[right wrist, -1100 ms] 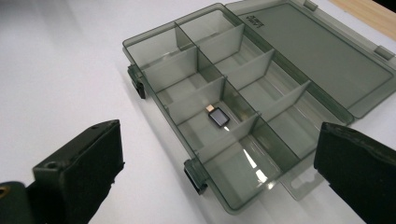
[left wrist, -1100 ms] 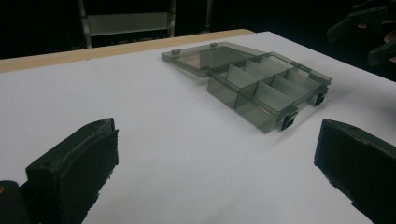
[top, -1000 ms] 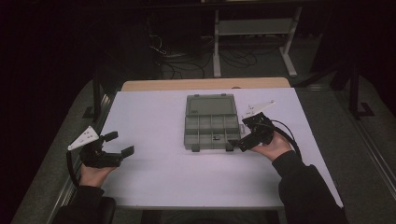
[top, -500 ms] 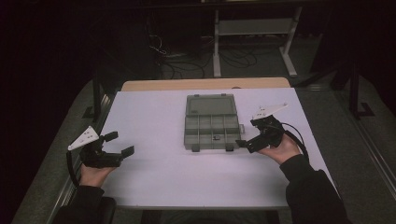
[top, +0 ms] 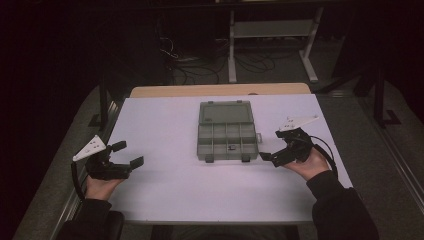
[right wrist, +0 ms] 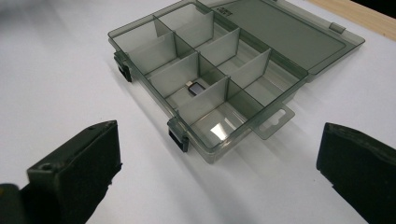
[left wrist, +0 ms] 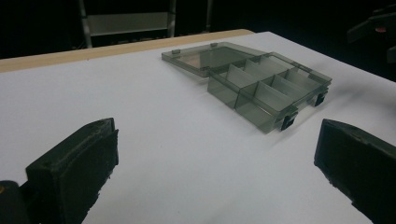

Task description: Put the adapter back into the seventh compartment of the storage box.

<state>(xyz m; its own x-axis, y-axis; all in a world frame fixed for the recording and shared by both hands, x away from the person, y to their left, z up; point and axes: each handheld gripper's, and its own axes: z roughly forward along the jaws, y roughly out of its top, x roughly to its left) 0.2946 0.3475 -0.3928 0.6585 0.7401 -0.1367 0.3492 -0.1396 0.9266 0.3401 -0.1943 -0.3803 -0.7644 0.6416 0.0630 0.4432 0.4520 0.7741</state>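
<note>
1. We see the smoky plastic organizer box (top: 227, 131) lying mid-worktop (top: 165, 200), lid flat open behind it.
2. One small dark item (right wrist: 198, 87), maybe a tiny connector, sits in a front-row compartment.
3. The right claw (top: 274, 156) has pulled back from the box's front right corner since a second ago; jaws wide apart, empty.
4. The left claw (top: 125, 155) is unmoved, well apart at left, gaping, empty.
5. We judge a drop-off just finished.

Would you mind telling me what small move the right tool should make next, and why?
Probably ease the right tool forward toward the open organizer box: its jaws stand open and empty beside the box, and a small dark item lies in a near compartment.
</note>
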